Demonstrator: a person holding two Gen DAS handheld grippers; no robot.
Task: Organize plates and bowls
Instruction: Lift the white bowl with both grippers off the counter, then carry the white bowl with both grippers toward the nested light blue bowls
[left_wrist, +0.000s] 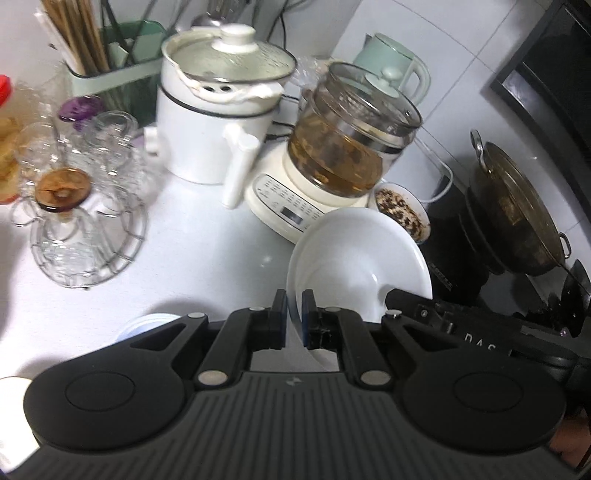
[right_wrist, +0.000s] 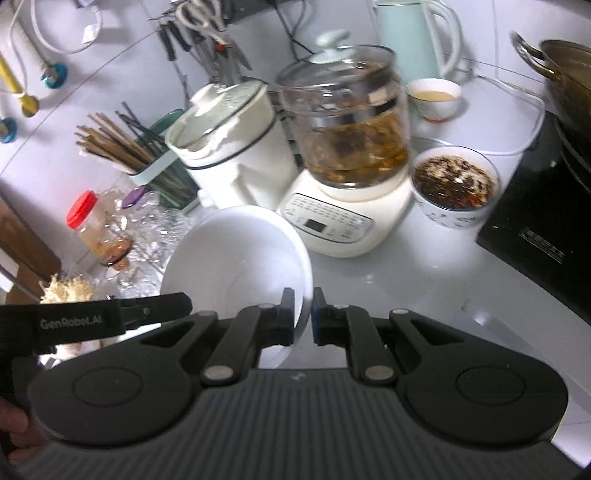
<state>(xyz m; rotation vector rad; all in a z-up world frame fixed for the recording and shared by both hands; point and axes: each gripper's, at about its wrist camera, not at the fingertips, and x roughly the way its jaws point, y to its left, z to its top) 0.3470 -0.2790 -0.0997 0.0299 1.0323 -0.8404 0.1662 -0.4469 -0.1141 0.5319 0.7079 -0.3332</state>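
Note:
A large white bowl (left_wrist: 354, 258) is held tilted above the white counter by both grippers. My left gripper (left_wrist: 294, 306) is shut on its left rim. My right gripper (right_wrist: 303, 308) is shut on its right rim; the bowl (right_wrist: 236, 254) fills the middle of the right wrist view. The right gripper's body (left_wrist: 480, 332) shows at the right of the left wrist view. The left gripper's body (right_wrist: 92, 321) shows at the left of the right wrist view. A white and blue dish (left_wrist: 147, 325) lies on the counter just left of my left gripper, partly hidden.
Behind the bowl stand a glass kettle on a white base (left_wrist: 347, 155), a white electric pot (left_wrist: 218, 103) and a bowl of dark food (right_wrist: 454, 184). A wire rack of glasses (left_wrist: 81, 221) stands at the left. A black induction hob (right_wrist: 543, 221) with a wok is at the right.

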